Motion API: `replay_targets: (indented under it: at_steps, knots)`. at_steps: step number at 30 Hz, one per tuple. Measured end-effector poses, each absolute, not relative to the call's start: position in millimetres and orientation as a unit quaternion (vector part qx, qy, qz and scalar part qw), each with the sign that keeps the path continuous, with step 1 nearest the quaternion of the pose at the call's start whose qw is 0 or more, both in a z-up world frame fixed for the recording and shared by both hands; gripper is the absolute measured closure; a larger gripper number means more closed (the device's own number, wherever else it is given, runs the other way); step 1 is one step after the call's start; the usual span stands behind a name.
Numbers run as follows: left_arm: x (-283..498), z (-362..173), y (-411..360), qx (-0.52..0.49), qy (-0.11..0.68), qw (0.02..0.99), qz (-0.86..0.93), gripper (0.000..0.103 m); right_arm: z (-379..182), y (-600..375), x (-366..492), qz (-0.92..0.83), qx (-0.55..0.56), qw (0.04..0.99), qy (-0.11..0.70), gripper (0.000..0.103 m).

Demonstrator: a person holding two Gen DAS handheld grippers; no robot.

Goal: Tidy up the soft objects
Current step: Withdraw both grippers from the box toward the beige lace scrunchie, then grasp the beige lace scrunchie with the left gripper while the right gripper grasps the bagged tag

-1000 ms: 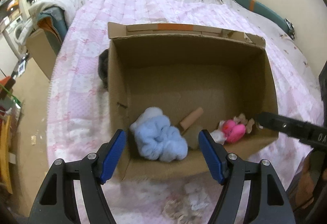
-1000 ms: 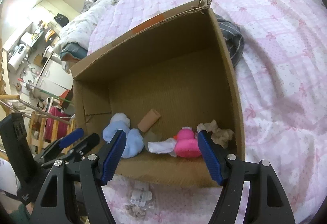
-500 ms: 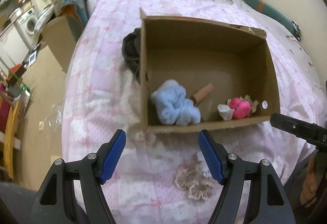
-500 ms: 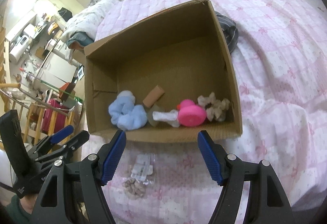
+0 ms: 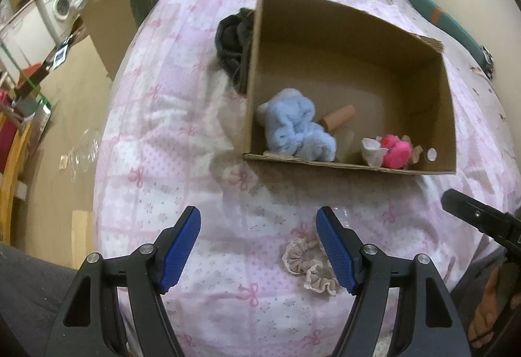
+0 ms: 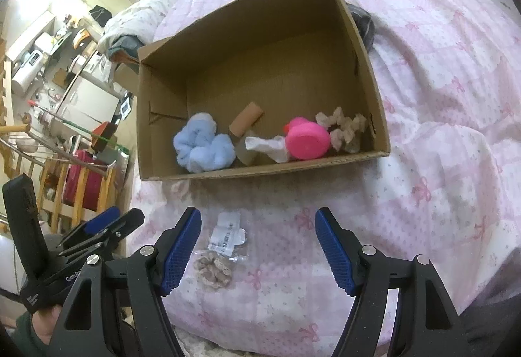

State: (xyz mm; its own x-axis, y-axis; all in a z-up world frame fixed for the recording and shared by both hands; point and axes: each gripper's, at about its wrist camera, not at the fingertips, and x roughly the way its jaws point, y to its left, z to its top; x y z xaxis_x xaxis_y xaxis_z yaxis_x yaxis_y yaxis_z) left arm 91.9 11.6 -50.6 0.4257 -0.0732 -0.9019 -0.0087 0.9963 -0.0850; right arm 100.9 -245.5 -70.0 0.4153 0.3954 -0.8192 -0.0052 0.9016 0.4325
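On the pink patterned bed [image 5: 182, 135], a cardboard box [image 5: 355, 31] is seen lying open, its near wall facing both cameras. Along that near wall a row of soft things is gathered: a light blue fluffy scrunchie [image 5: 294, 125] at the left end, a tan roll [image 5: 338, 117] just behind it, a crumpled white piece [image 6: 268, 145] beside a pink plush [image 6: 307, 137], and a beige frilly scrunchie [image 6: 343, 127] at the right corner. Against the outside of the box's far left wall a dark bundle of fabric [image 5: 232, 44] is pressed. Outside the box, on the bed in front of it, a second beige scrunchie [image 5: 307, 265] is found, touching a clear packet with a white label [image 6: 228, 233]. The left tool [image 5: 259, 249] is held above the bed with its blue pads wide apart and nothing between them; the scrunchie lies just beside the inner edge of its right pad. The right tool [image 6: 254, 249] is likewise spread wide and empty, with the packet and scrunchie below and near its left pad.
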Motion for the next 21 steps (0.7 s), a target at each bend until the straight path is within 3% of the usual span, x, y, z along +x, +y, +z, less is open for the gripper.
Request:
replay_targets:
  at_steps: [6,13,21]
  knots:
    - [98.6,-84.8,1.3,-0.066,0.6,0.795,-0.053,0.032,-78.9,-249.8,109.2,0.108,0.199,0.814,0.535,0.026]
    - [84.3,-122.4,-59.6,0.011,0.655,0.742,-0.142,0.032,-88.1,-250.2,118.9,0.106,0.213,0.803,0.547,0.026]
    - [91.7,-143.1,-59.8,0.005,0.664,0.741,-0.102,0.032,-92.7,-248.2,122.1,0.113,0.221,0.796,0.552,0.026]
